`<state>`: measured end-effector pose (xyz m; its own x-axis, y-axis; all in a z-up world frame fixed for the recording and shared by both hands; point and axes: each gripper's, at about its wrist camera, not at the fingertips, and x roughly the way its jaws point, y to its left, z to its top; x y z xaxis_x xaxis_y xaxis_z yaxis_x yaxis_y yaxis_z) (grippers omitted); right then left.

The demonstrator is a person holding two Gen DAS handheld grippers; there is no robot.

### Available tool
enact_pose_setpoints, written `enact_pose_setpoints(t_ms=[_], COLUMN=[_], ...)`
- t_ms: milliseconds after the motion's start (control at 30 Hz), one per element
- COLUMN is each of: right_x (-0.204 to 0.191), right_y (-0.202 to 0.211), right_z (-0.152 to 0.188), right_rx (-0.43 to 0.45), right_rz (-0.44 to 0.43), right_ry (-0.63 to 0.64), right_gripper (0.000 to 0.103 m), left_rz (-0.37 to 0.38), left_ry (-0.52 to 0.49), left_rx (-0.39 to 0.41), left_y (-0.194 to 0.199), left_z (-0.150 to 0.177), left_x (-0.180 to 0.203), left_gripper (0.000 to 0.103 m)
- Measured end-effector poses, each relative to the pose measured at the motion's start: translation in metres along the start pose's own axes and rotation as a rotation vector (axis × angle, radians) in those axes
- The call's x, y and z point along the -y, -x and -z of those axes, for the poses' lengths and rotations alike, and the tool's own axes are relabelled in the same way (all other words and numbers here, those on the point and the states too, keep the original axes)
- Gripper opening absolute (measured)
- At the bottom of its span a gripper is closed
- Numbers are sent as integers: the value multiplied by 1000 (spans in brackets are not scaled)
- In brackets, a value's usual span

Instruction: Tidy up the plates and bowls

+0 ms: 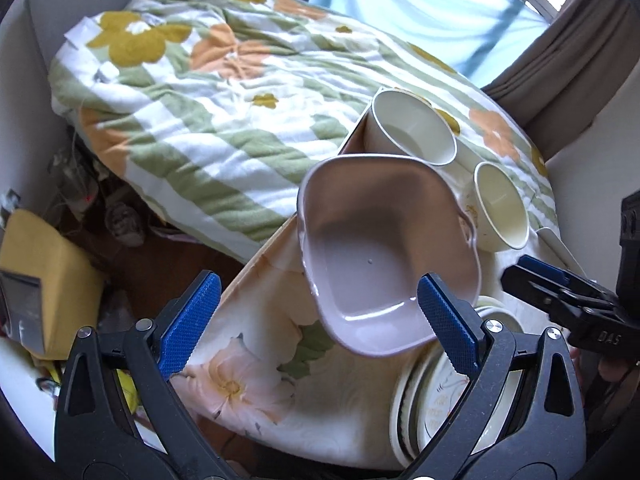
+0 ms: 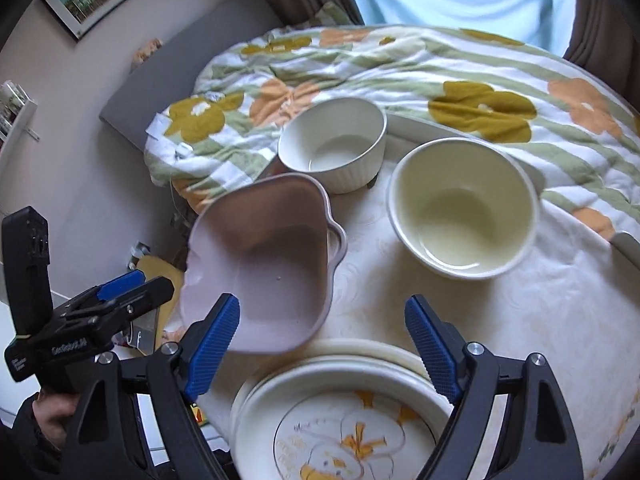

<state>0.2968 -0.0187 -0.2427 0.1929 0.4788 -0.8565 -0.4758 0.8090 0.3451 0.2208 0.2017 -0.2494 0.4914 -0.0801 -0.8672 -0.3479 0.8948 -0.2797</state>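
Both sets of tongs are gaping wide and gripping nothing: the left tongs (image 1: 318,322) are hovering around the near rim of the pink square bowl (image 1: 384,252), while the right tongs (image 2: 322,340) are hanging over the stack of flower-patterned plates (image 2: 344,424) at the near edge of the desk (image 2: 540,320). The pink bowl is sitting tilted, at the desk's left edge. Farther back, a ribbed white bowl (image 2: 334,142) and a cream bowl (image 2: 462,208) are standing upright beside each other, close to the floral quilt (image 2: 460,76).
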Motion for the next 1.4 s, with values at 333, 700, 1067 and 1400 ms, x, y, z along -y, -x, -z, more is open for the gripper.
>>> enact_pose_setpoints(t_ms=[333, 700, 1067, 1400], right_x=[0, -7, -8, 36], right_y=[-67, -60, 32, 139], right_z=[-16, -14, 21, 93], right_rx=[-105, -65, 90, 192], right_rz=[-16, 13, 9, 57], right_ry=[5, 21, -25, -124], right_gripper=[27, 12, 12, 12], left_rz=[20, -16, -16, 71], left_ry=[12, -87, -234, -334], left_rx=[-96, -66, 64, 84], left_y=[-62, -53, 28, 82], left_z=[-5, -14, -4, 58], left_x=[-2, 12, 75, 181], left_gripper=[44, 23, 23, 23])
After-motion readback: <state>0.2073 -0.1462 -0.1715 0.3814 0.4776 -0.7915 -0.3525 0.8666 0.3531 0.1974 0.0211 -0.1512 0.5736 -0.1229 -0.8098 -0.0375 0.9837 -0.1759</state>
